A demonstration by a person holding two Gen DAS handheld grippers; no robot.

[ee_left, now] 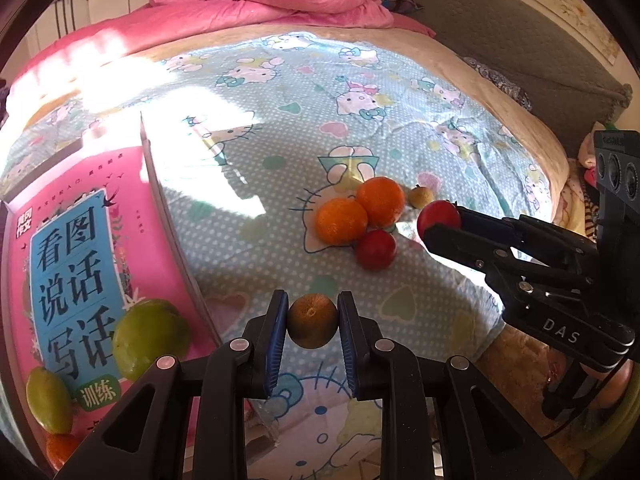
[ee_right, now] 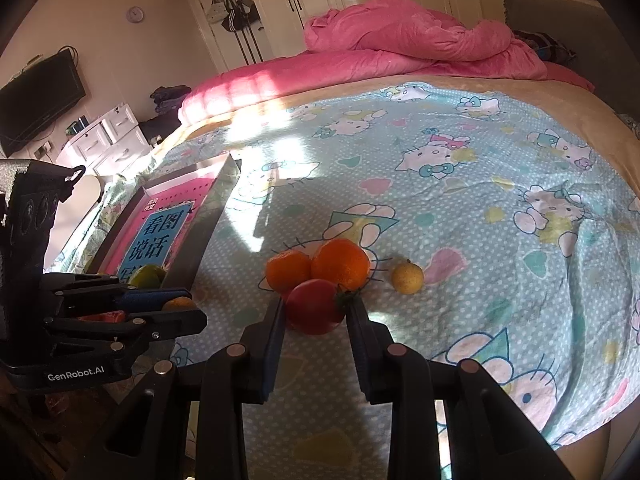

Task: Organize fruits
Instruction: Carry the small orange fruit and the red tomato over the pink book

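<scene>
My left gripper (ee_left: 313,320) is shut on a small brownish-orange fruit (ee_left: 313,321), held above the bed sheet beside the tray (ee_left: 168,208). My right gripper (ee_right: 316,312) is shut on a red tomato (ee_right: 315,307), which also shows in the left wrist view (ee_left: 438,220). On the sheet lie two oranges (ee_left: 342,221) (ee_left: 380,201), another red tomato (ee_left: 376,249) and a small yellow fruit (ee_left: 421,197). The tray holds a pink book (ee_left: 72,264), two green fruits (ee_left: 151,338) (ee_left: 50,400) and an orange fruit (ee_left: 60,450).
A pink quilt (ee_right: 420,36) is piled at the far side of the bed. The bed's near edge (ee_right: 580,440) drops off at the lower right. White drawers (ee_right: 108,140) and a TV (ee_right: 40,100) stand to the left of the bed.
</scene>
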